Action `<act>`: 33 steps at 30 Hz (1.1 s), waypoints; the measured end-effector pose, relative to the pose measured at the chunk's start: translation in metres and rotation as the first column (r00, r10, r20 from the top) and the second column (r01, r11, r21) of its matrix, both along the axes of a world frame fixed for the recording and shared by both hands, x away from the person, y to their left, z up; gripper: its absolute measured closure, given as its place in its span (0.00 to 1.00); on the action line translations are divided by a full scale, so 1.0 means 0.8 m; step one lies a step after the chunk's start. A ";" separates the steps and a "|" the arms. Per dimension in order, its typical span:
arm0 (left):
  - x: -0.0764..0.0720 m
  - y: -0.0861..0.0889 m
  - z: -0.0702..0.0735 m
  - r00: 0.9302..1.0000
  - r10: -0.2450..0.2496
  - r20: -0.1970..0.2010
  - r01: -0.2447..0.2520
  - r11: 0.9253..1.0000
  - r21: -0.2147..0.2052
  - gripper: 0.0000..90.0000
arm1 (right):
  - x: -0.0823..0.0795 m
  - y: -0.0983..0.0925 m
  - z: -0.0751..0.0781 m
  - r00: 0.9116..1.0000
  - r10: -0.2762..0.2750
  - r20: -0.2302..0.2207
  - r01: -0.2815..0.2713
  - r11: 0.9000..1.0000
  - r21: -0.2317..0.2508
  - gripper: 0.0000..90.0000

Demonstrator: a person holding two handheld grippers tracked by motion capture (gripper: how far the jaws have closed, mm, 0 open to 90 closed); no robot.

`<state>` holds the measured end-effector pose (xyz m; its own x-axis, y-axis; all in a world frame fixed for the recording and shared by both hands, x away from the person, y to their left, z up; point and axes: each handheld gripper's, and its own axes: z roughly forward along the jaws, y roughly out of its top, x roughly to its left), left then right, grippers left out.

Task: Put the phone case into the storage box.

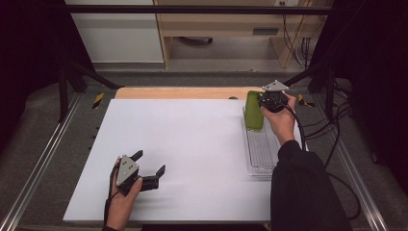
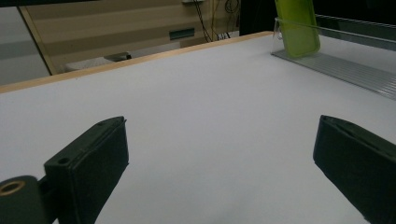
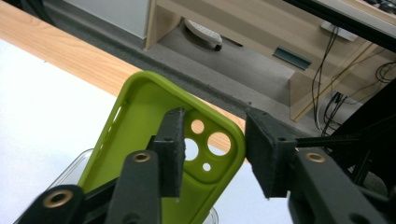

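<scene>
From the high view, the person's right gripper (image 1: 267, 101) is hovering at the far right corner of the flat white table (image 1: 183, 154), over the far end of a clear ribbed plastic tray (image 1: 262, 151). A lime-green soft plastic phone case (image 1: 253, 110) is standing in that far end, leaning roughly upright. The left gripper (image 1: 151, 166) is sitting low near the front left of the table, well apart from the tray, with its jaws spread wide and nothing between them.

The right gripper view is giving what the high view is hiding: the case (image 3: 154, 154) is turned with its hollow inner side toward the camera, and the camera cut-outs are showing near its upper corner. The right gripper (image 3: 215, 149) is straddling that corner. One black jaw is sitting inside the shell, in front of the cut-outs, while the other is standing outside the rounded edge with a thin gap showing, so the pads are not pressing on the case. The jaws are parted loosely around the case's corner.

The left gripper view is looking across the bare table (image 2: 196, 121) between its own two wide-set jaws, the left gripper (image 2: 219, 154) holding nothing. Far off at the upper right, it is showing the case (image 2: 296, 28) leaning against the end wall of the tray (image 2: 345, 70).
</scene>
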<state>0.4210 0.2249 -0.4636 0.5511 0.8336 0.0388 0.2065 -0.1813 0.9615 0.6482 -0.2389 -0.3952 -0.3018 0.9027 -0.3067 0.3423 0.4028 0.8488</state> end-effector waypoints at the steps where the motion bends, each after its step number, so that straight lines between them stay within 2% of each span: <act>1: 0.000 0.000 0.000 1.000 0.000 -0.001 0.000 1.000 0.000 0.03 | 0.001 0.000 -0.001 1.000 -0.006 0.002 0.006 1.000 0.003 0.63; 7: 0.000 0.000 0.000 1.000 0.000 -0.001 0.000 1.000 -0.002 0.03 | 0.004 0.000 -0.003 0.999 -0.036 0.015 0.035 0.999 0.027 0.52; 12: 0.001 0.000 0.000 1.000 -0.001 -0.001 0.001 1.000 -0.004 0.03 | 0.003 0.001 -0.003 0.999 -0.052 0.005 0.052 0.998 0.045 0.39; 18: 0.001 0.001 0.000 1.000 -0.002 0.000 0.002 1.000 -0.002 0.03 | -0.001 0.002 0.000 0.997 -0.067 -0.025 0.068 0.996 0.063 0.29; 28: 0.001 0.000 0.000 1.000 0.000 -0.003 0.000 1.000 -0.002 0.03 | -0.012 0.006 0.005 0.989 -0.062 -0.131 0.076 0.992 0.103 0.15; 33: 0.001 0.001 0.000 1.000 0.005 -0.005 -0.006 1.000 -0.005 0.03 | -0.014 0.009 0.010 0.988 -0.063 -0.143 0.082 0.988 0.130 0.13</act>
